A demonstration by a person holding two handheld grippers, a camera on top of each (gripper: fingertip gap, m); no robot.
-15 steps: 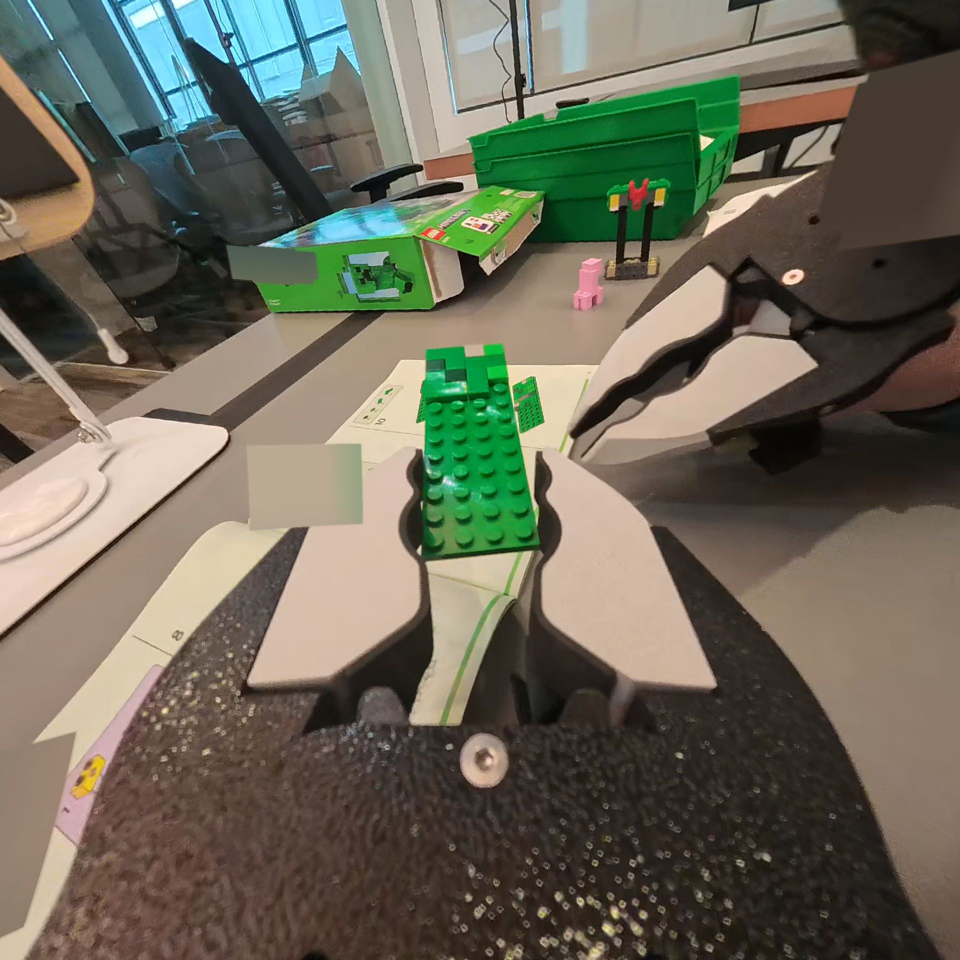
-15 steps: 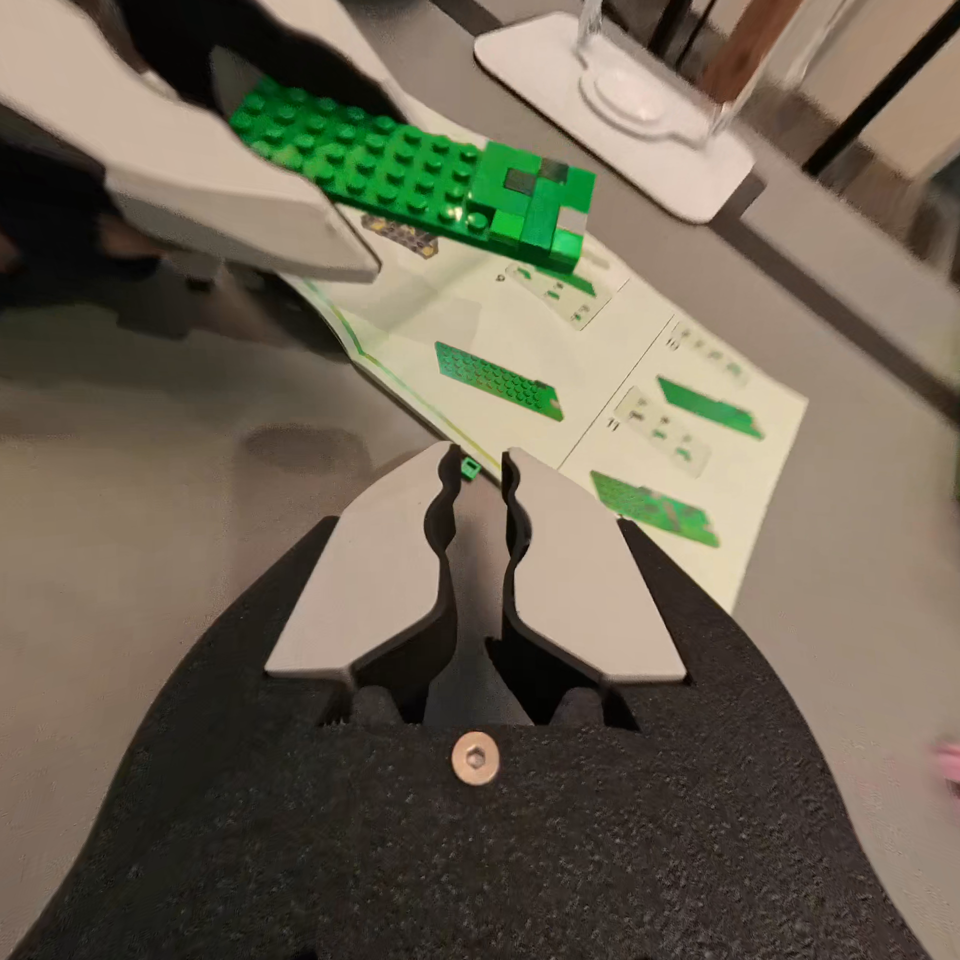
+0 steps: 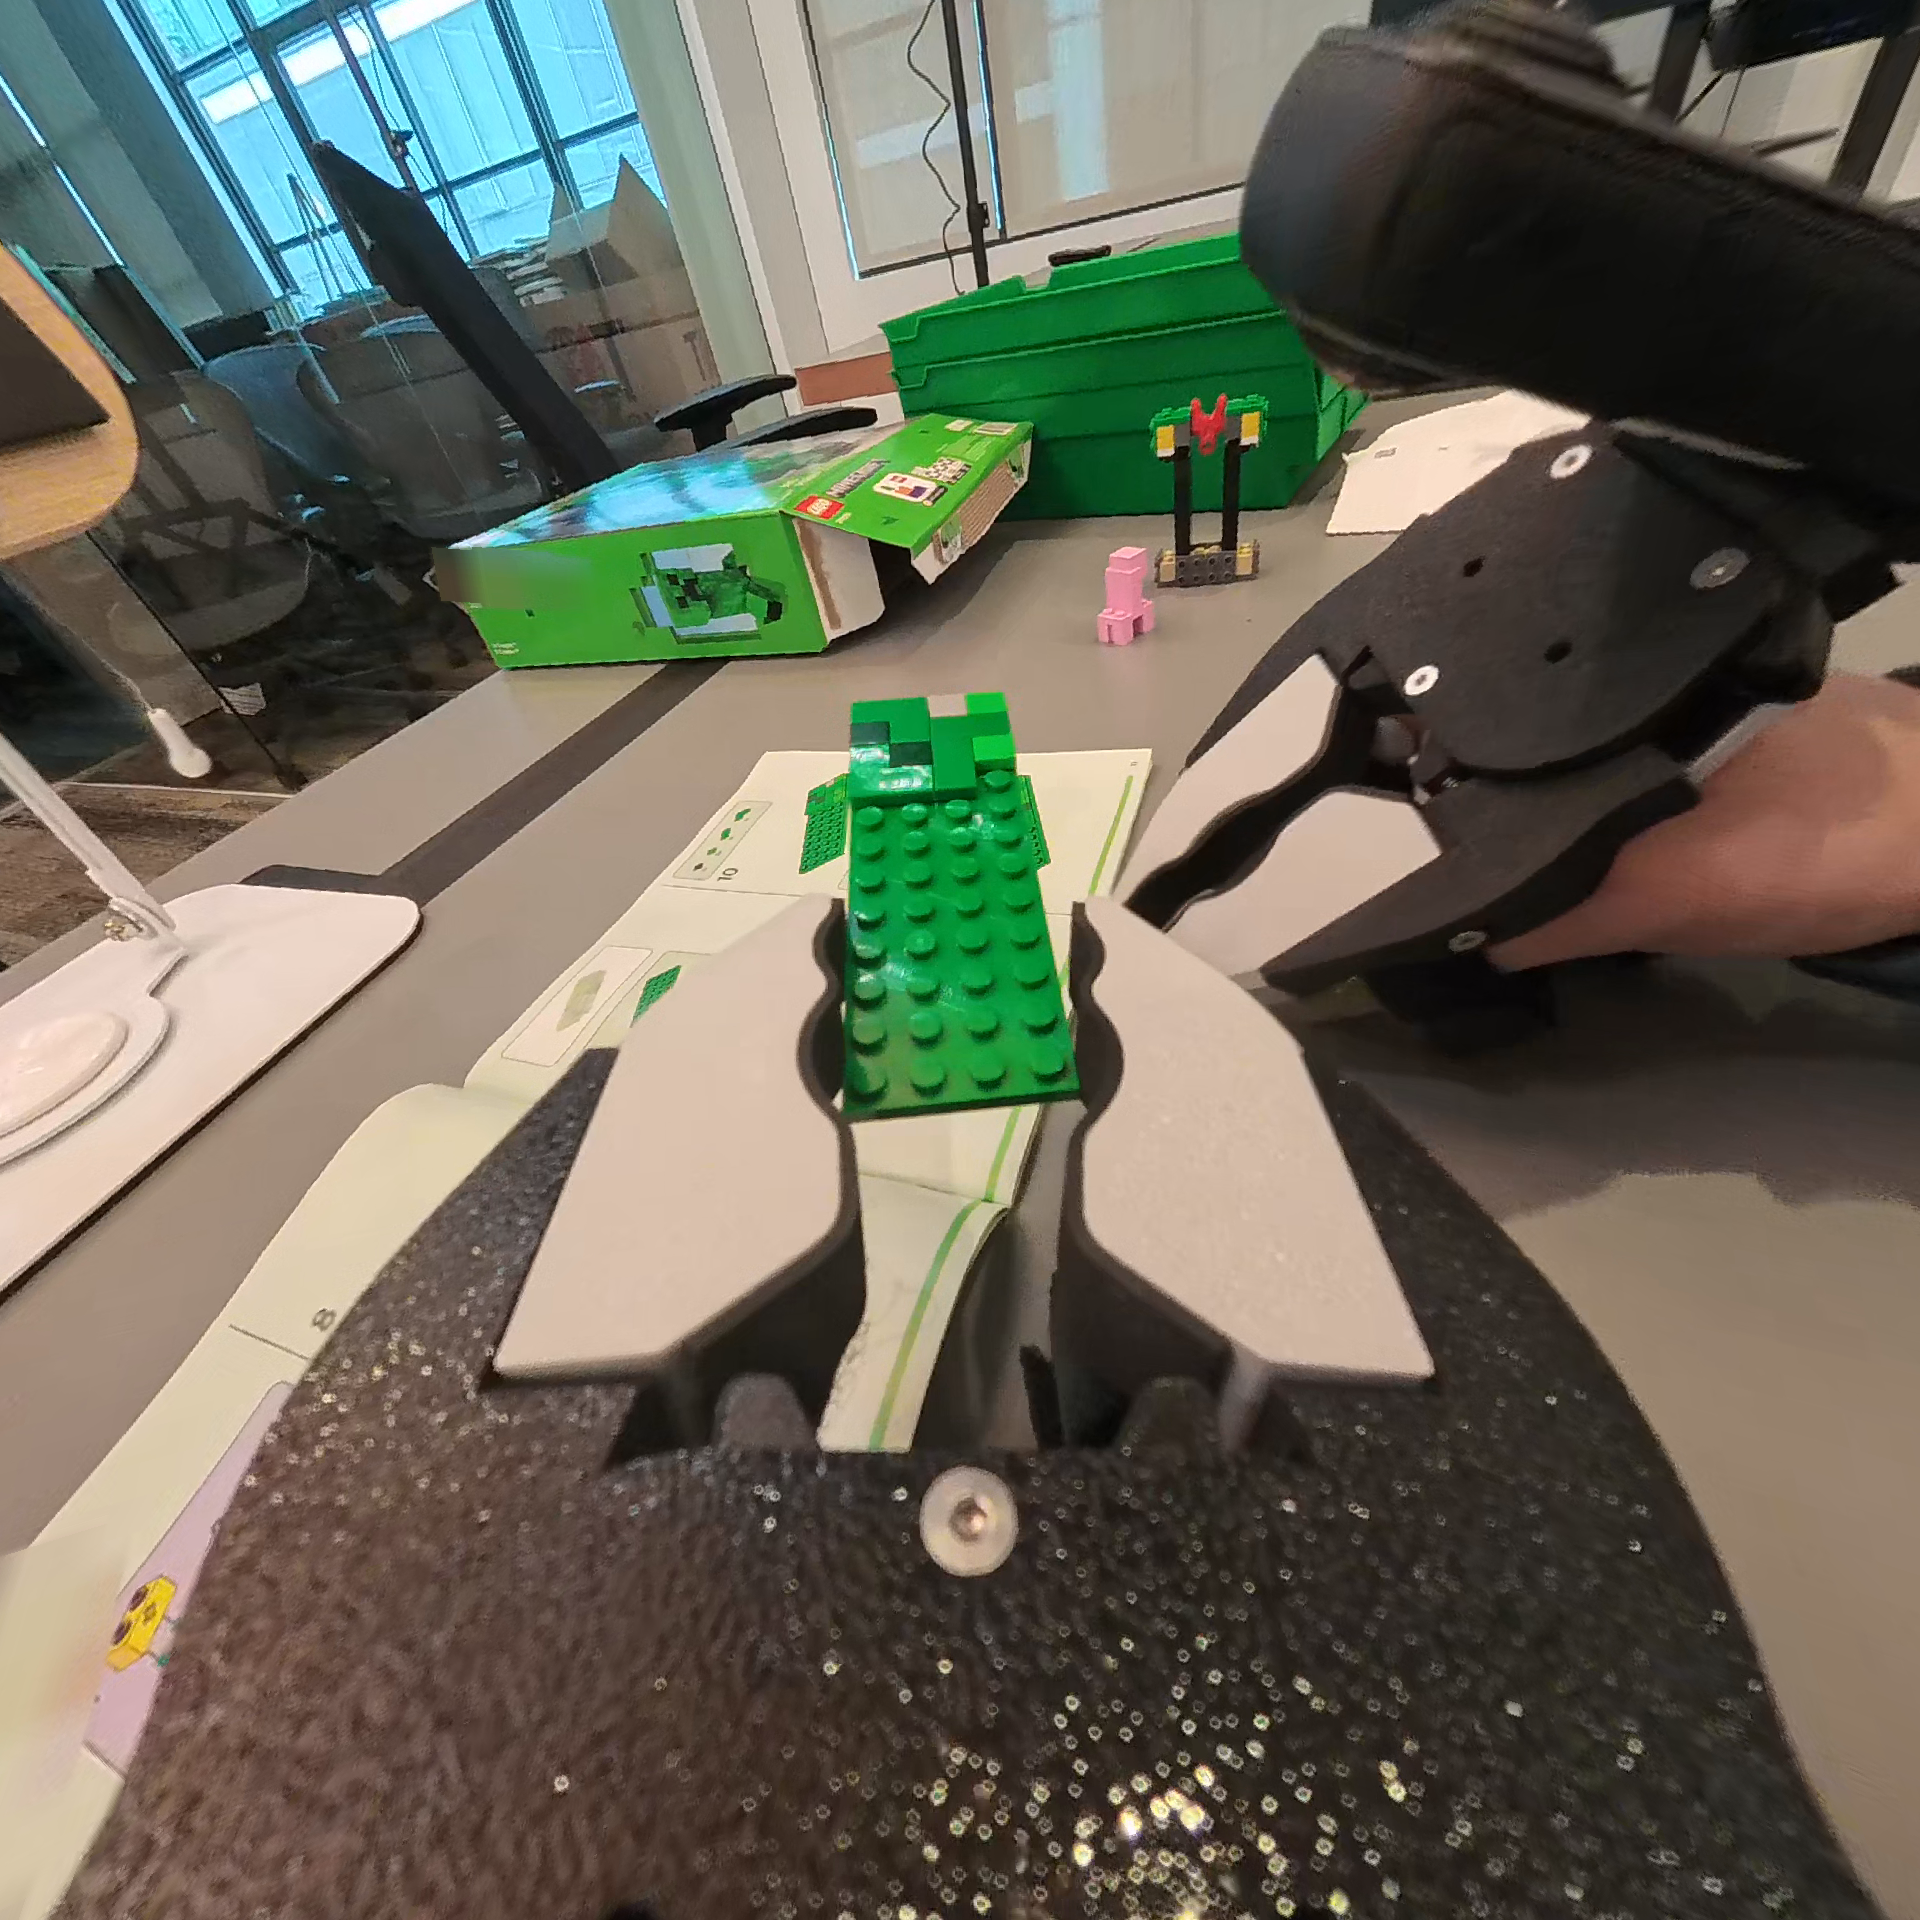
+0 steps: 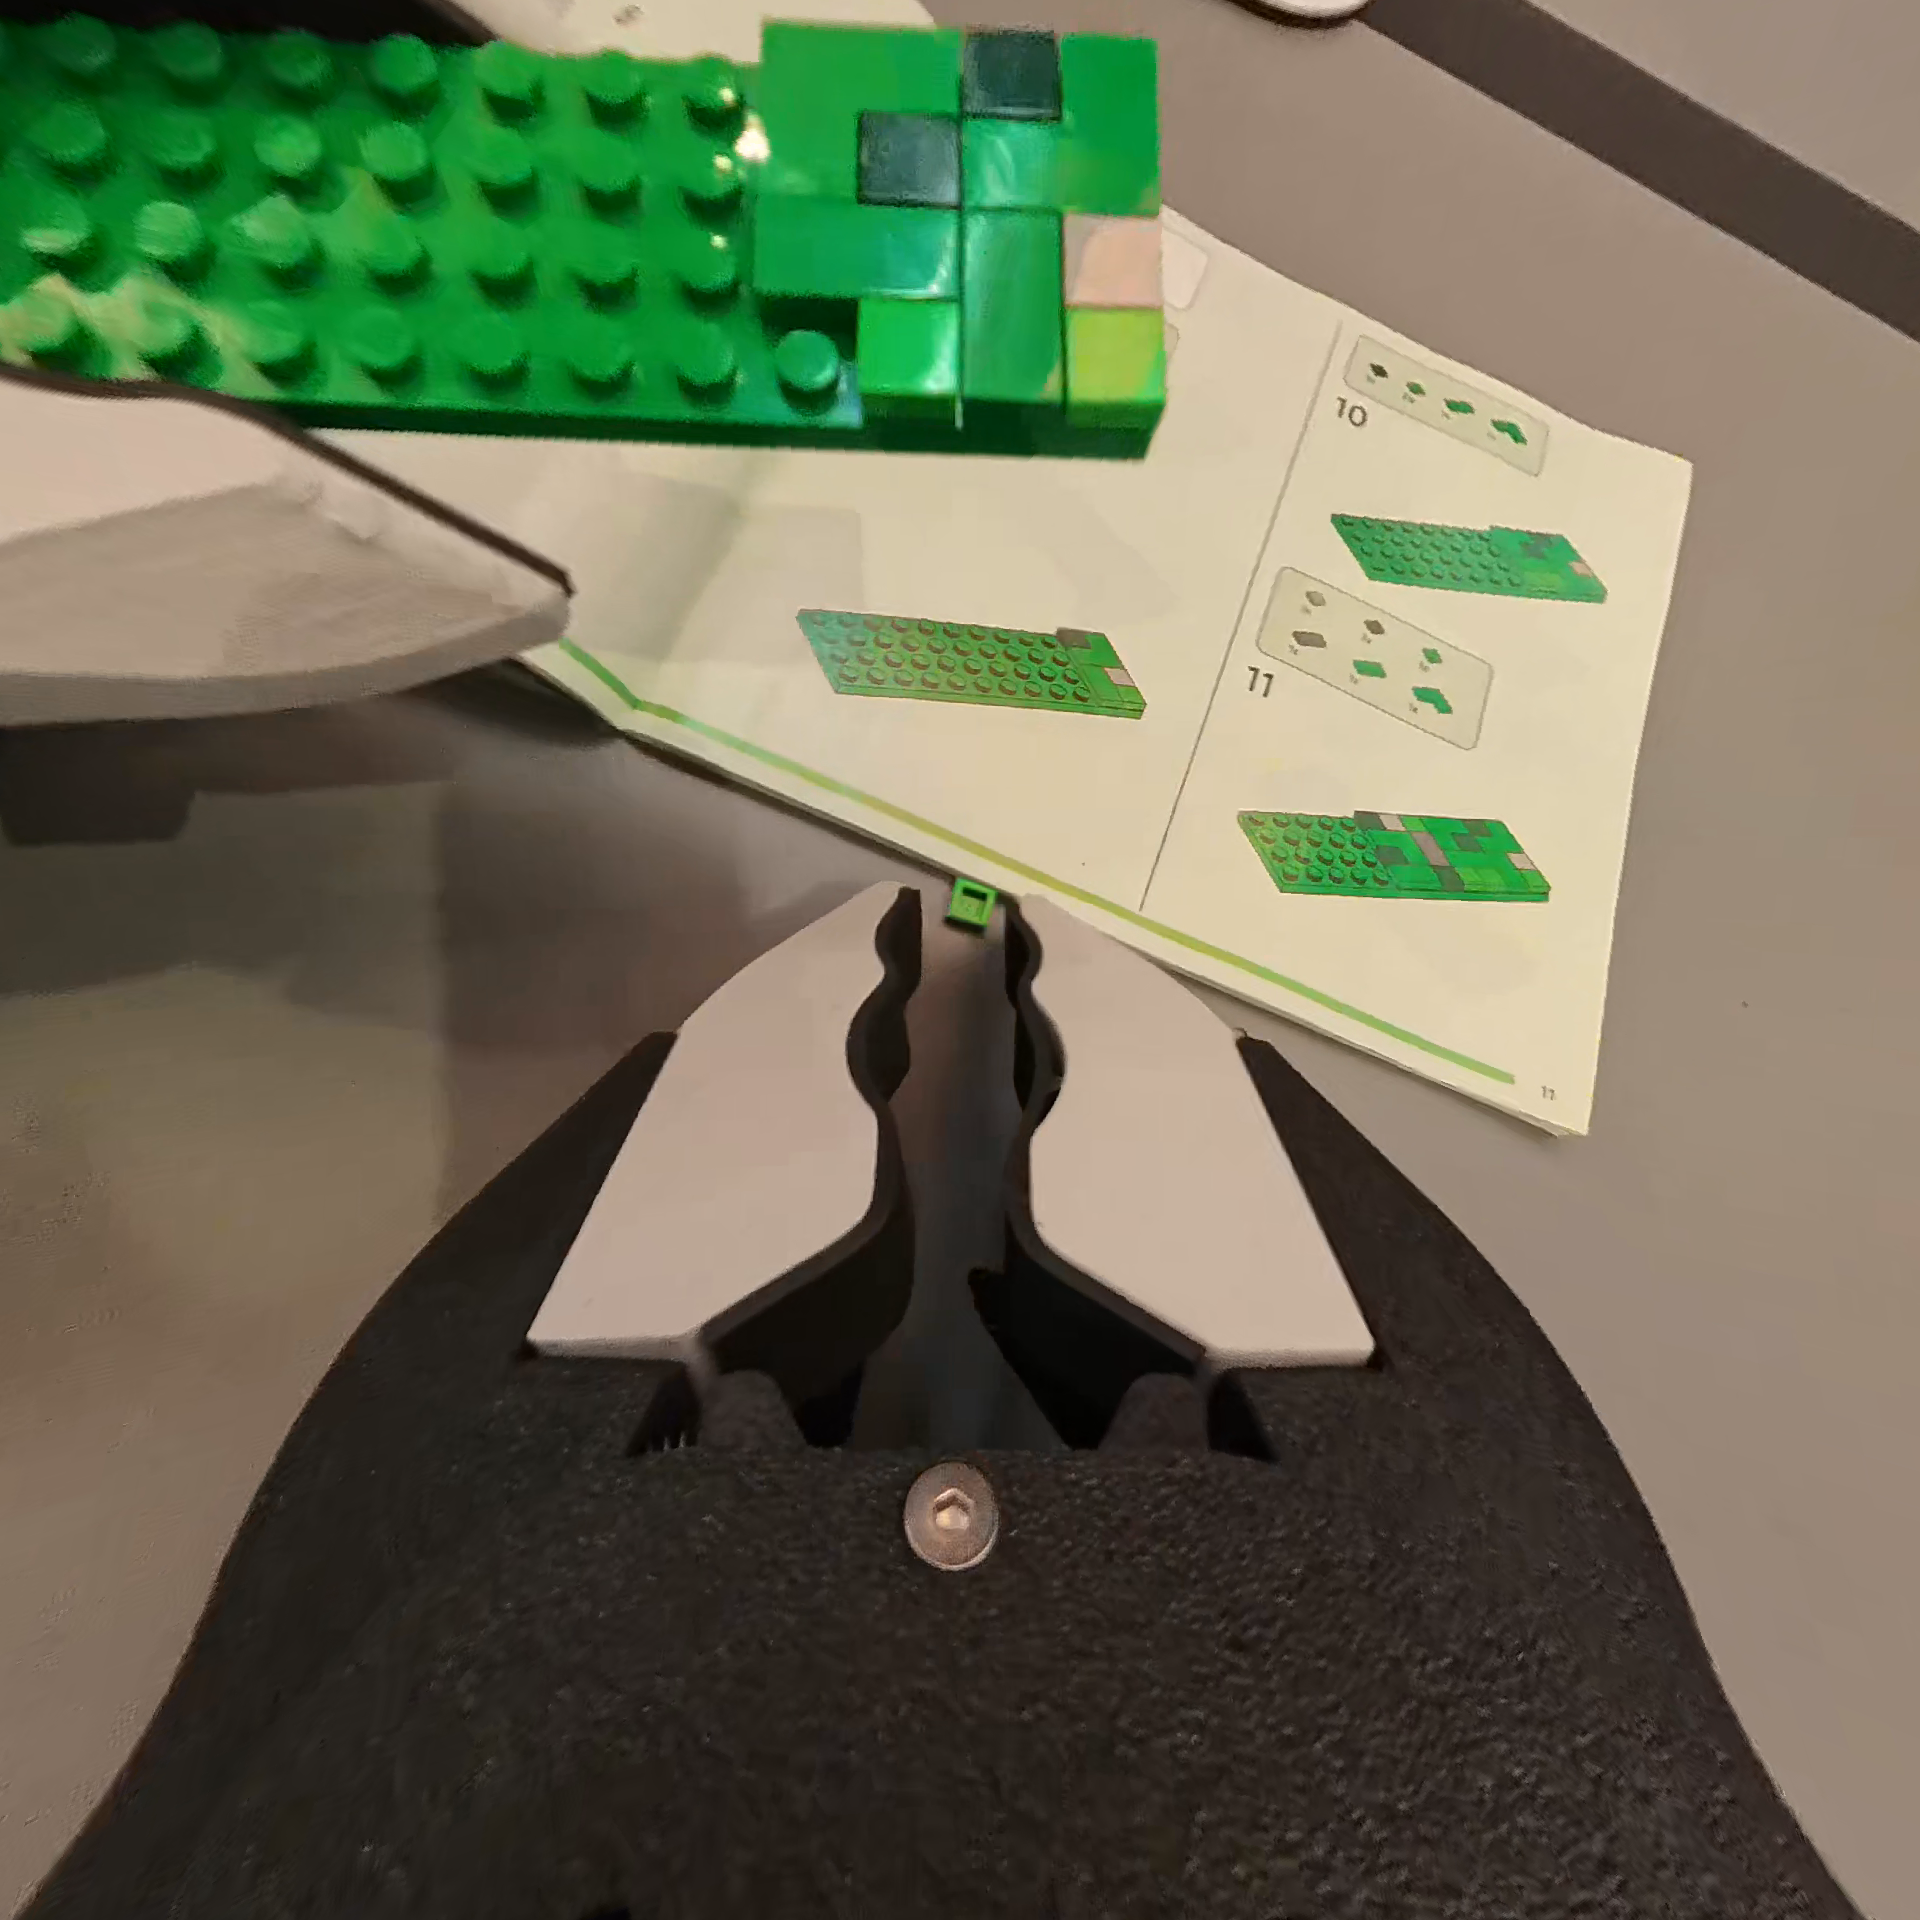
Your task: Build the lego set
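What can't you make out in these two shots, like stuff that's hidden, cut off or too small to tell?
- Green plate: its left end is cut off by the right wrist view's edge.
- Small green piece at the right gripper tips: too small to tell its shape.
- Instruction booklet: partly covered by the left gripper in the left wrist view.
- Open box: its inside is too dark to see.

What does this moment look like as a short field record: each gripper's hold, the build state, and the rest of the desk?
left gripper: shut on green plate, held above instruction booklet
right gripper: shut on small green piece at its fingertips
build state: flat tiles cover only the plate's far end; the other studs are bare
desk: open green box, pink figure, black post model, stacked green bins
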